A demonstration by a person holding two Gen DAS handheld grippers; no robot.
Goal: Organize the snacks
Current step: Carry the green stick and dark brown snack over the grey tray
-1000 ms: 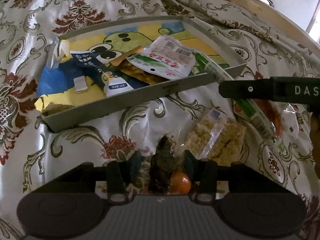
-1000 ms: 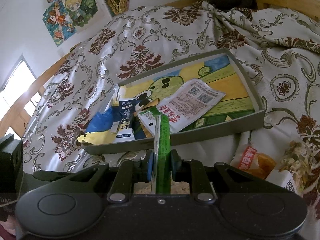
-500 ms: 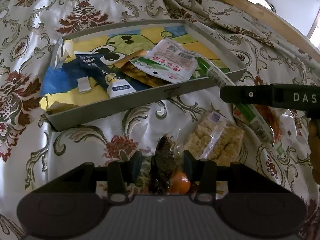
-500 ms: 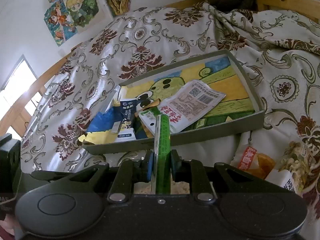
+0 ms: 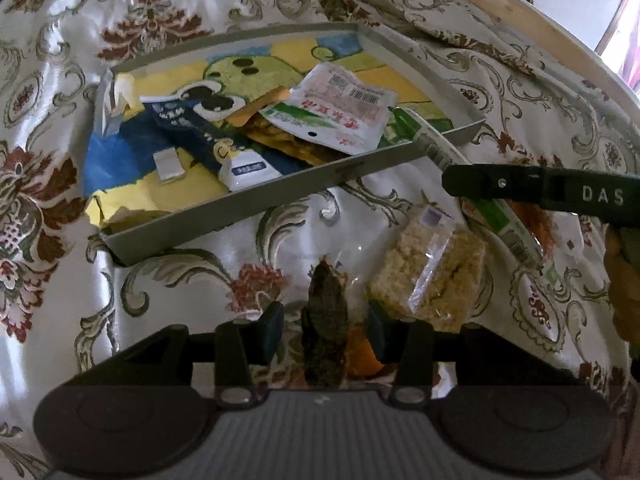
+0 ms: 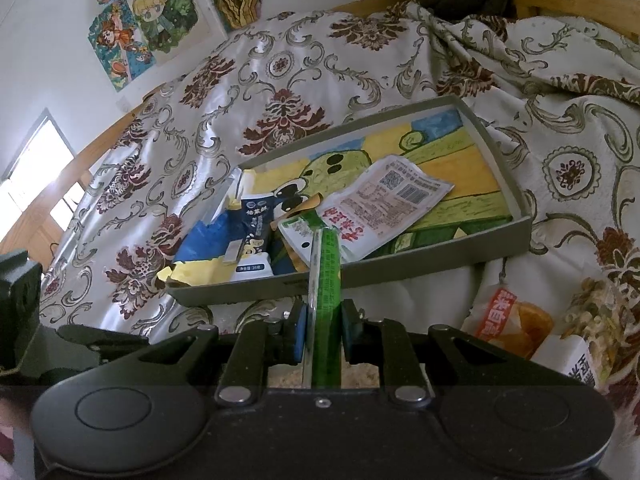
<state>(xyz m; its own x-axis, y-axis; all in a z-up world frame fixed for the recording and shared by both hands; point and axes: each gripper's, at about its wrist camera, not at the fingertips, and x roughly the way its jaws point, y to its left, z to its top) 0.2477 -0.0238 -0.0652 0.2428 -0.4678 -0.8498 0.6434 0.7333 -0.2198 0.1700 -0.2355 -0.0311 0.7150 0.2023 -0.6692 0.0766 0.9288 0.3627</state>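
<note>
The right gripper [image 6: 323, 338] is clamped on a long green stick pack [image 6: 326, 280], whose far end already reaches over the near wall of the grey tray [image 6: 420, 264]. To land it well, carry it further over that wall until most of its length is above the tray floor, lower it, then let go, or it may tip back onto the bedspread [image 5: 208, 248]. The white packet [image 6: 384, 208] lies in the tray just beyond the stick's tip, so aim beside it.

The left gripper [image 5: 323, 330] has a dark snack [image 5: 324, 320] standing between its pads with gaps either side (not gripped, as far as I can judge), just short of the tray's near wall. A rice cake pack [image 5: 432, 276] lies beside it.
</note>
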